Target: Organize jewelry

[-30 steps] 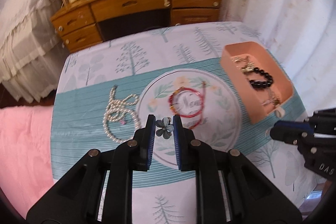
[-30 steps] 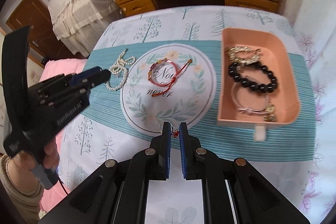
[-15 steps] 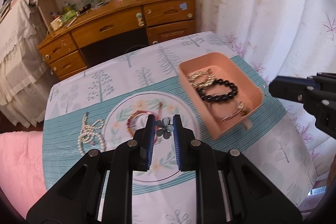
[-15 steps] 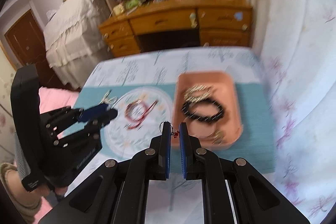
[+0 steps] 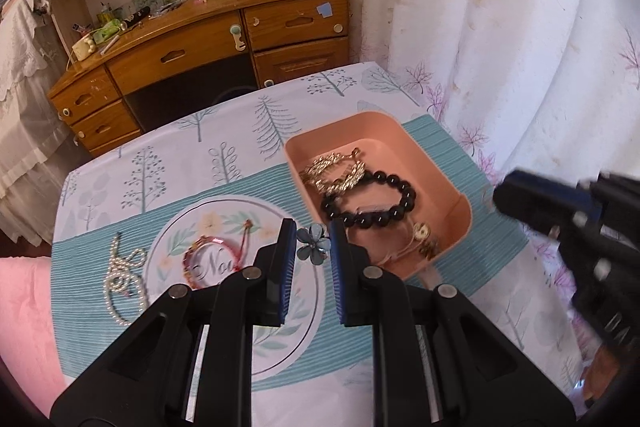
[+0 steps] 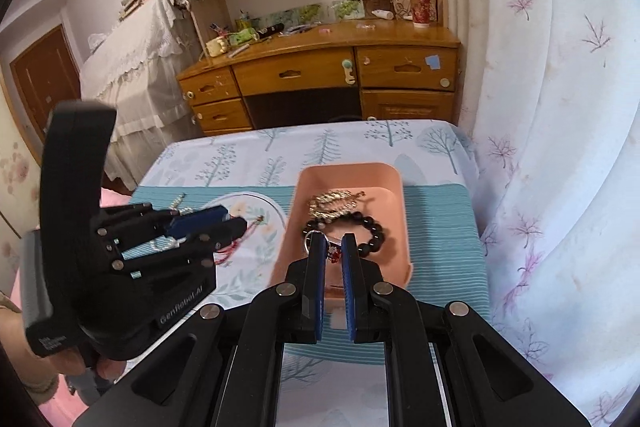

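My left gripper (image 5: 313,241) is shut on a grey-blue flower brooch (image 5: 313,244), held above the table just left of the pink tray (image 5: 464,211). My right gripper (image 6: 333,251) is shut on a small red-beaded charm with a ring (image 6: 333,254), held over the near end of the pink tray (image 6: 402,187). The tray holds a black bead bracelet (image 5: 370,201) and gold chains (image 5: 334,173). A red bracelet (image 5: 208,259) and a pearl necklace (image 5: 120,275) lie on the tablecloth to the left.
The table has a tree-print cloth with a teal band and a round printed motif (image 5: 240,255). A wooden desk (image 5: 208,39) with shelves stands behind. A white curtain (image 5: 500,27) hangs at the right. Pink bedding (image 5: 24,327) lies at the left.
Both grippers have risen and moved toward the pink tray, each still holding its piece. The right gripper now hangs over the tray's near end.
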